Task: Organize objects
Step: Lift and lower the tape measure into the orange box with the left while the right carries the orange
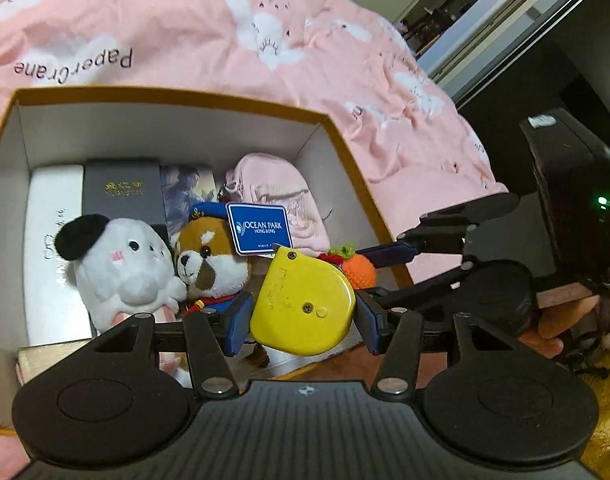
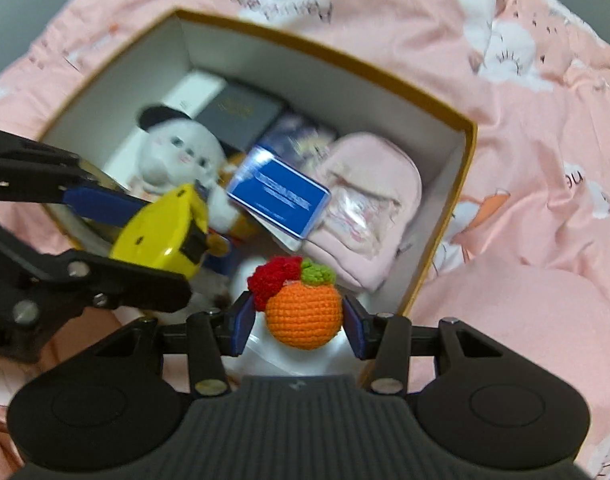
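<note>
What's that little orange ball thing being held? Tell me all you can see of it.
The orange ball is a crocheted yarn fruit, round, with a green leafy tuft and a red knobbly bit on top. It looks soft and undamaged. The right hand-held gripper holds it between blue pads, one at each side, leaf end pointing away from the camera. It hangs over the near corner of the open box, close to the yellow tape measure in the left hand-held gripper.

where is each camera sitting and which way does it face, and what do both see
Left wrist: rides the left gripper, looking down along its fingers into the box; it grips the yellow tape measure; fingers of a hand show at right.
Right wrist: rides the right gripper, looking steeply down at the box; it grips the crochet orange.
Shared: box, white plush, blue tag, each other's gripper.
</note>
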{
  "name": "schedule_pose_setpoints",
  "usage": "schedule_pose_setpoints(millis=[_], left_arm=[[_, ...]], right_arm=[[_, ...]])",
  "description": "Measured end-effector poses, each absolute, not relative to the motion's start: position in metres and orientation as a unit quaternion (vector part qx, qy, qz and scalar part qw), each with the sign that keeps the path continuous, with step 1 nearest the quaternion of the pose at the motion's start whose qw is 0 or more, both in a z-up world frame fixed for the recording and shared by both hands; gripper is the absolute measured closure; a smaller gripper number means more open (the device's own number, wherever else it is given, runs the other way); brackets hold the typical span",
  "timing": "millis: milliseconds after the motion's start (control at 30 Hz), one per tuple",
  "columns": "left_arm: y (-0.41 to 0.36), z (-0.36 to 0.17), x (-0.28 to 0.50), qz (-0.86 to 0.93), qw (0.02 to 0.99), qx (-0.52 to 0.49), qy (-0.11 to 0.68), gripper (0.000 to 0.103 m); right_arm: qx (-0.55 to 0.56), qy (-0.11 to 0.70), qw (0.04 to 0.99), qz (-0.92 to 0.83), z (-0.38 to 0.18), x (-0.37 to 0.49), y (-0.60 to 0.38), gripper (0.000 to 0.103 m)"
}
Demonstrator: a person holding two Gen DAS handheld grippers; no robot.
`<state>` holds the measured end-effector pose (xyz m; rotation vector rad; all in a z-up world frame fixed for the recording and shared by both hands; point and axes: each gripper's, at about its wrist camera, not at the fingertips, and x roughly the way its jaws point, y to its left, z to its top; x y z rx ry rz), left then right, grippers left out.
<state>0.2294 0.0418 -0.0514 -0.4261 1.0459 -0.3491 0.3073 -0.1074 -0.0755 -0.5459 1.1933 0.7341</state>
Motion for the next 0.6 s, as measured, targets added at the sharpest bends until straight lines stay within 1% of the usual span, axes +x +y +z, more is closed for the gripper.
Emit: schedule_pose_setpoints(millis=[167,333,433,600], left_arm=[[0.037,-0.059,0.238,-0.165,0.822,-0.196,0.508,0.041],[0.036,-0.066,0.244,-0.168,0.816,-0.2,0.515,0.041],[0.033,-0.068,0.245,-0.171,0.814,-0.194,0.519,0.041],[0.028,-0.07,0.248,-0.162,0.817,-0.172,0.526,0.041]], right_arm=[[-0.281,0.556,0.707,0.334,-0.083,0.309,-0.101,0.053],[-0.293,0.537,0.71,0.347,-0.077,0.303,-0.106,0.051],[-0.294,0.508,0.728,0.354,-0.064,0.295,-0.113,0.04],[-0.28,0.454,0.772,0.346,-0.042,0.282,-0.131,0.04]])
